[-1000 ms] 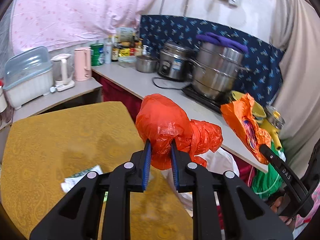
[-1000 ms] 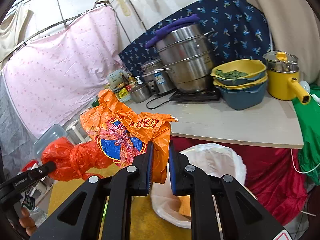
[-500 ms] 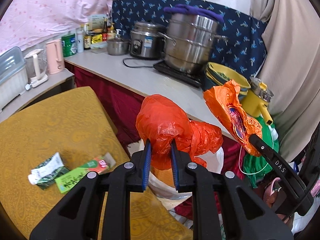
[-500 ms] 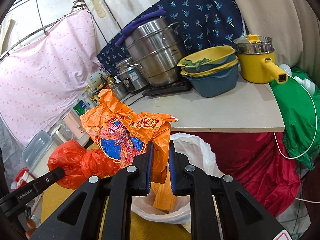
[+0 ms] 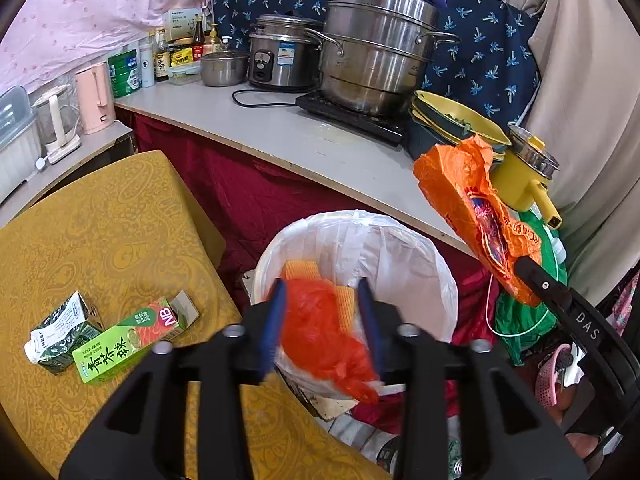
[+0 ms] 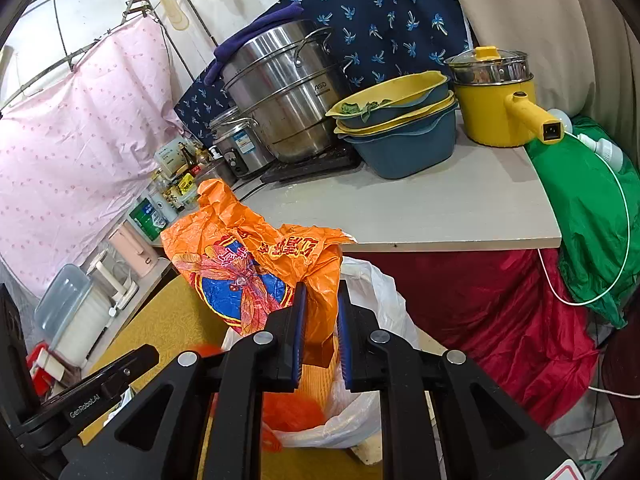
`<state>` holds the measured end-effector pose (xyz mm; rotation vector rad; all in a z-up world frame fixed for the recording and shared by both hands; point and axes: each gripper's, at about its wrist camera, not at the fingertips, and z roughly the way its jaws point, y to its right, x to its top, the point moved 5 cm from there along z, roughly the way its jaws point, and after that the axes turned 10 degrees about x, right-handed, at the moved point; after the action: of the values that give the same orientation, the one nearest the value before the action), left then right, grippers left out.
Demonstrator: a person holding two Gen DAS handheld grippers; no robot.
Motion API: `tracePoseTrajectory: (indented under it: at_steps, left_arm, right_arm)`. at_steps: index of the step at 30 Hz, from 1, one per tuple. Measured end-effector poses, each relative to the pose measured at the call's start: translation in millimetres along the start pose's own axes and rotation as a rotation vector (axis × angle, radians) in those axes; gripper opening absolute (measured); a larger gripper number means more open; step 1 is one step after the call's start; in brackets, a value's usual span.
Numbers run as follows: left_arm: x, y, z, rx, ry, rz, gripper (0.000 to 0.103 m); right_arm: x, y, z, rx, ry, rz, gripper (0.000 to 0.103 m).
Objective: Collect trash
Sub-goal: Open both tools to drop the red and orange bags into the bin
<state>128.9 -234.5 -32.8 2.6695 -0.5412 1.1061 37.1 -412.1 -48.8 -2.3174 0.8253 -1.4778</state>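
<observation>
While left hand-held gripper point(image 5: 322, 330) opens, red bag point(image 5: 326, 334) loose over bin point(image 5: 420, 256) | right hand-held gripper point(image 6: 320, 334) clamps orange bag point(image 6: 256, 264)

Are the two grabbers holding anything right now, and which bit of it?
The right gripper pinches the orange plastic bag by its lower edge. The left gripper is opening; the red bag is dropping free between its fingers into the white-lined bin.

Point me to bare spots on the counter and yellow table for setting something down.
Counter: a bare stretch between the cord by the rice cooker and its front edge, running toward the stacked basins. In the right wrist view, more bare counter in front of the yellow pot. Yellow table: mostly bare beyond the two cartons. Crowded: the counter's back row.
</observation>
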Motion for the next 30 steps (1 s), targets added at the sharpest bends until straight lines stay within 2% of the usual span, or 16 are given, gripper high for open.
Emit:
tracePoseTrajectory:
  at_steps: [4, 6, 9, 13, 25, 30]
  left_arm:
    - [3, -9, 1, 0.021, 0.011, -0.017, 0.050]
    - [5, -16, -1, 0.038, 0.022, -0.029, 0.057]
    - [6, -28, -2, 0.052, 0.028, -0.051, 0.061]
    - [6, -41, -4, 0.070, 0.035, -0.069, 0.065]
    - [3, -69, -14, 0.099, 0.050, -0.104, 0.069]
    - [2, -87, -25, 0.115, 0.065, -0.142, 0.081]
  right_arm:
    - [-1, -4, 8, 0.008, -0.011, -0.006, 0.014]
    - [-2, -8, 12, 0.016, -0.019, -0.012, 0.017]
    - [-4, -15, 18, 0.025, -0.019, -0.022, 0.020]
    - [-5, -25, 23, 0.038, -0.018, -0.029, 0.029]
    - [-5, -53, 18, 0.065, -0.007, -0.064, 0.038]
    - [-8, -70, 14, 0.081, -0.005, -0.086, 0.045]
